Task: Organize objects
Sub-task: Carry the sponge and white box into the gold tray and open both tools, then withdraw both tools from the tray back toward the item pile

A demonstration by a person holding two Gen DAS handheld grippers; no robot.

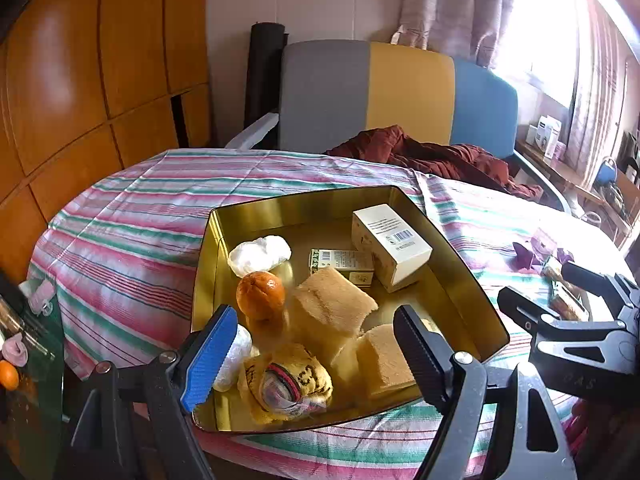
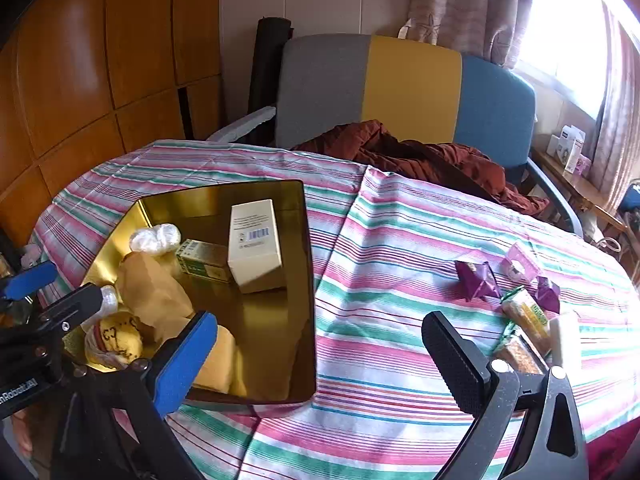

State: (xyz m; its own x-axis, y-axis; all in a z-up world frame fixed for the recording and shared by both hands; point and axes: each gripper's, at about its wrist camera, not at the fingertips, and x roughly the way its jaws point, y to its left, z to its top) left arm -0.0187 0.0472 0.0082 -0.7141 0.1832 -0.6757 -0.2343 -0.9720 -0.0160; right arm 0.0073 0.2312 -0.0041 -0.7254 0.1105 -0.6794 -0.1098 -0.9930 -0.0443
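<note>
The left gripper is held wide apart and empty above the near end of the gold tin, which sits on the striped tablecloth. Between its fingers a yellow printed pouch and two tan sponge-like blocks are seen inside the tin; an orange lies just beyond the blue pad, and a white crumpled wrapper lies farther back. At the far right of the tin a cream box leans over a small green box.

The right gripper is likewise spread with nothing held, above bare cloth just right of the tin. To its right, purple folded packets, a pink packet and clear snack packs are left on the cloth, well apart from the tin. A dark red garment is draped at the far edge.
</note>
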